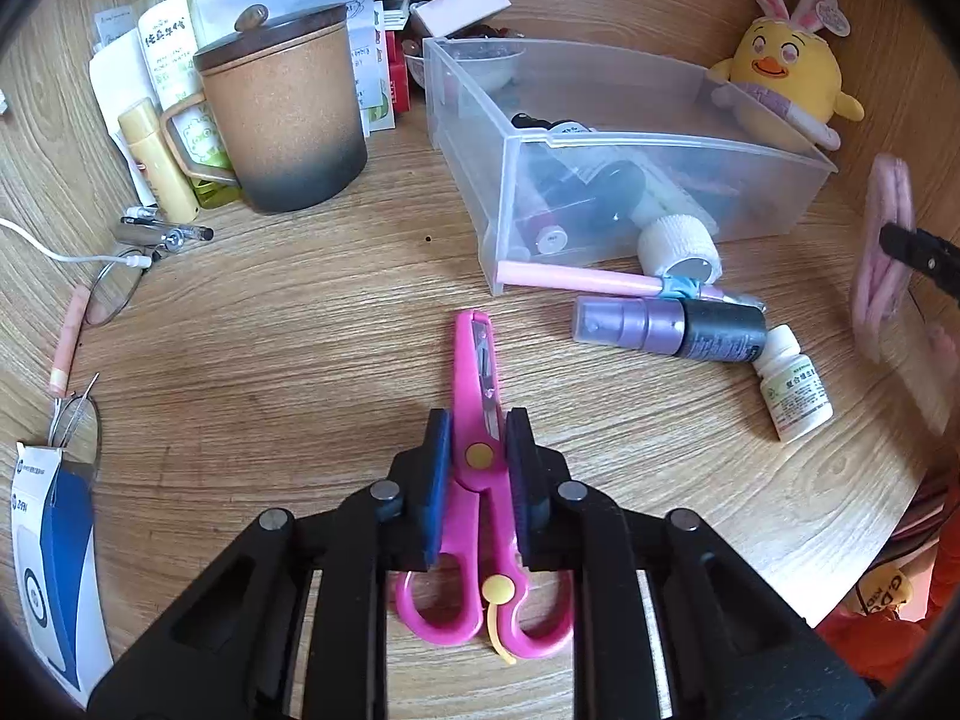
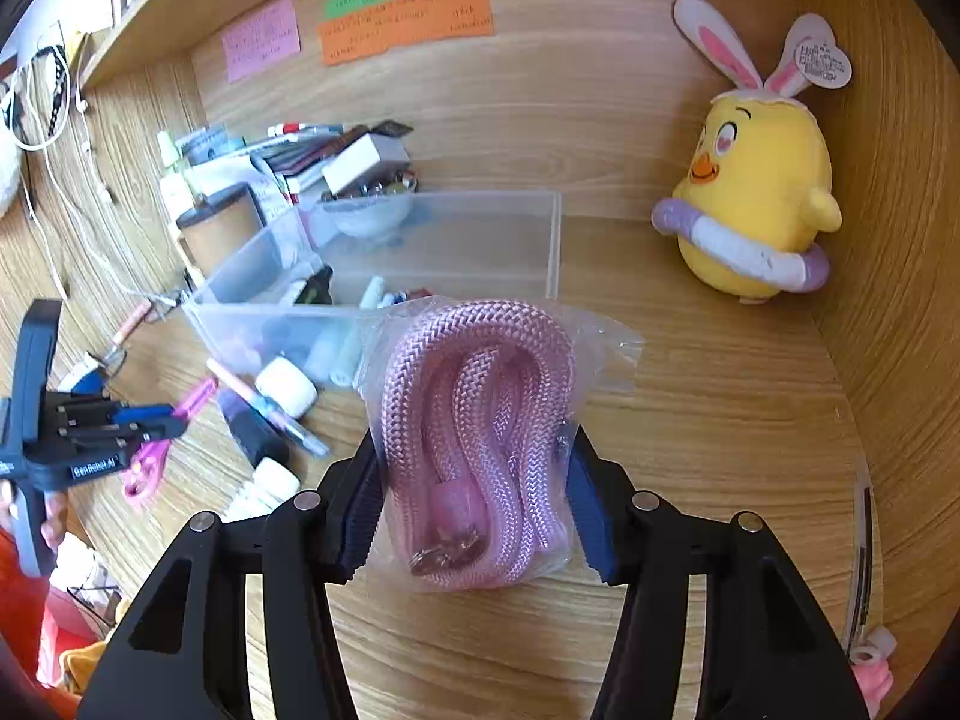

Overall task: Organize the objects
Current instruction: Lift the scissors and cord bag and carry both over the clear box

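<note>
Pink scissors (image 1: 480, 450) lie on the wooden desk (image 1: 300, 330), clamped at the pivot by the left gripper (image 1: 478, 468). Right gripper (image 2: 474, 504) is closed on a bagged pink rope (image 2: 480, 438), held before the clear bin (image 2: 444, 252). Recommended: carry each over the bin's rim, lower inside, then release without disturbing the bottles.

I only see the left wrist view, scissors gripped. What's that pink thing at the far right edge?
Observer: A coiled pink rope in a clear bag, held in the right tongs.
Operator: Anything on the wall behind the clear bin?
Observer: Yes, pink, green and orange notes are stuck on it, above the bin.
</note>
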A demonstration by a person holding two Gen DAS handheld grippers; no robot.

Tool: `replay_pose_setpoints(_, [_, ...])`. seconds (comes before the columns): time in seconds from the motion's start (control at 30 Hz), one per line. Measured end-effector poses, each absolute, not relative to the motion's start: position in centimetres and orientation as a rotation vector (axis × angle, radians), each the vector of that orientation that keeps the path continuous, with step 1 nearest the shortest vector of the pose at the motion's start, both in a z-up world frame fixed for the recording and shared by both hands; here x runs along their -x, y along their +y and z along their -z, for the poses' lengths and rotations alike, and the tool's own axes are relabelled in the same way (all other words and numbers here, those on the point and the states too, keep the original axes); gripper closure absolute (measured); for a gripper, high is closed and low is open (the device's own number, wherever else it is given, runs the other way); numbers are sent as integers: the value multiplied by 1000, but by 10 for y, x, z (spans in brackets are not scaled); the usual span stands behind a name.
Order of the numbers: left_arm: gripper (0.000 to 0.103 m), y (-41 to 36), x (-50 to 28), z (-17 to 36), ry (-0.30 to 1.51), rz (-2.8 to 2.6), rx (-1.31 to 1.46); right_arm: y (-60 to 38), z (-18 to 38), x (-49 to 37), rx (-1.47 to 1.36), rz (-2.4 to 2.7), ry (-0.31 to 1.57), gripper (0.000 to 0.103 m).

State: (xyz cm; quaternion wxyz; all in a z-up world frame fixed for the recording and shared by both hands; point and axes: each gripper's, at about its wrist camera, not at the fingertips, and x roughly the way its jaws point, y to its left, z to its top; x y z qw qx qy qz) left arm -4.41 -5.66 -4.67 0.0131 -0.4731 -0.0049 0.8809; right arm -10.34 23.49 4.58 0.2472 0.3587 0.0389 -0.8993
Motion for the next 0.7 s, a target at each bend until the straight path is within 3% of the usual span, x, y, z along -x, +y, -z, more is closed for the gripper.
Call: replay_pose_setpoints(0.7, [85,-60,36,-59,-77,-2976,1014,228,-112,126,-758,2523,20,52])
